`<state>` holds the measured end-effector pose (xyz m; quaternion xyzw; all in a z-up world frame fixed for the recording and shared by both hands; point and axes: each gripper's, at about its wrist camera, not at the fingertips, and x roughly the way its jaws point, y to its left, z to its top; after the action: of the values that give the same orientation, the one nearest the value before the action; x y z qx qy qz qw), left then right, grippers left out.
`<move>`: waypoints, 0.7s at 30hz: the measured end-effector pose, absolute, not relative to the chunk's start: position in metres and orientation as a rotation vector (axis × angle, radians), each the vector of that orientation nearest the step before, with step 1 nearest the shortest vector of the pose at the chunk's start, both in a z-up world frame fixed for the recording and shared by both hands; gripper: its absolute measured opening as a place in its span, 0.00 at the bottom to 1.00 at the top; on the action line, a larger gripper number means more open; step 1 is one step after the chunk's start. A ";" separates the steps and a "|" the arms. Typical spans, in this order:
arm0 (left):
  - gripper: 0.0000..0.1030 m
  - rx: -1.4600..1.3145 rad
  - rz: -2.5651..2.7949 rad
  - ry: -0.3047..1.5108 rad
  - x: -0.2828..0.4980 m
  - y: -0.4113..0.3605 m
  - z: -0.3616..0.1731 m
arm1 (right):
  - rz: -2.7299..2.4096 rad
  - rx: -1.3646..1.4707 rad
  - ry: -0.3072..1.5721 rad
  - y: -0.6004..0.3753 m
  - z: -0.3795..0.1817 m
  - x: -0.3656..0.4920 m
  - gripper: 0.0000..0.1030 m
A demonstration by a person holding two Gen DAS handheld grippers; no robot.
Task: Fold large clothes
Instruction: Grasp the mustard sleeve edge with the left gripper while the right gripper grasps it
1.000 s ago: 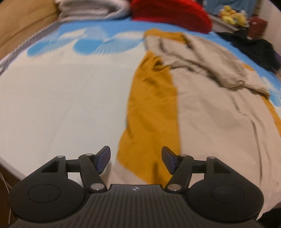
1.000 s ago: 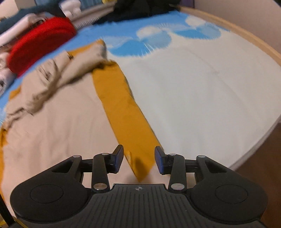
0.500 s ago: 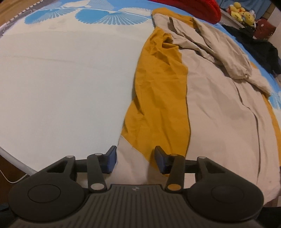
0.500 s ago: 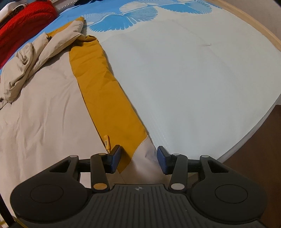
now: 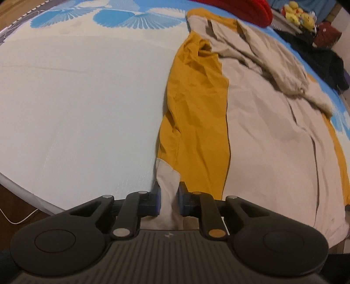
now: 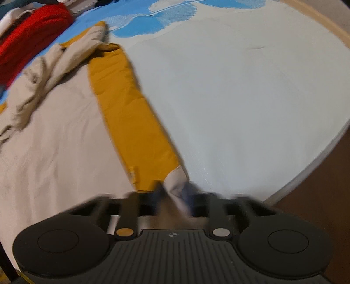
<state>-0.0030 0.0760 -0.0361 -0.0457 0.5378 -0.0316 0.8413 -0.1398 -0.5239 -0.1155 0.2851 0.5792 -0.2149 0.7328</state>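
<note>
A large beige garment [image 5: 273,135] with mustard side panels [image 5: 196,120] lies spread on the bed, its hood end bunched at the far side. My left gripper [image 5: 169,196] has the beige near corner of the hem between its blue pads; its jaws are closing and the cloth fills the gap. In the right wrist view the same garment [image 6: 54,142] shows its other mustard panel [image 6: 135,131]. My right gripper [image 6: 175,192], blurred, is shut on the beige corner below that panel.
The white bed sheet [image 5: 76,98] with blue prints runs to a near edge [image 5: 21,181] over brown floor. A red knit item [image 5: 240,8], yellow plush toys [image 5: 297,13] and dark clothes [image 5: 323,61] lie at the far side. The bed's right edge [image 6: 317,157] curves close by.
Both grippers tipped down onto the garment's near hem corners. Their fingers, wide apart before, have come together with beige cloth between them.
</note>
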 end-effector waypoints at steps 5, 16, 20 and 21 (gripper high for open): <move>0.22 -0.141 -0.078 1.135 -0.007 0.075 -0.030 | -0.467 0.637 1.217 -0.526 -0.101 -0.143 0.05; 0.25 -0.046 -0.054 1.175 -0.007 0.070 -0.043 | -0.457 0.555 1.311 -0.518 -0.113 -0.137 0.14; 0.18 -0.071 -0.068 1.119 -0.009 0.072 -0.031 | -0.435 0.576 1.238 -0.520 -0.100 -0.140 0.06; 0.18 -0.073 -0.067 1.122 -0.007 0.071 -0.031 | -0.432 0.571 1.242 -0.519 -0.100 -0.140 0.07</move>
<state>-0.0074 0.0712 -0.0313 -0.0344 0.5319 -0.0316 0.8455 -0.1395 -0.5193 -0.1004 0.2617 0.5691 -0.1982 0.7539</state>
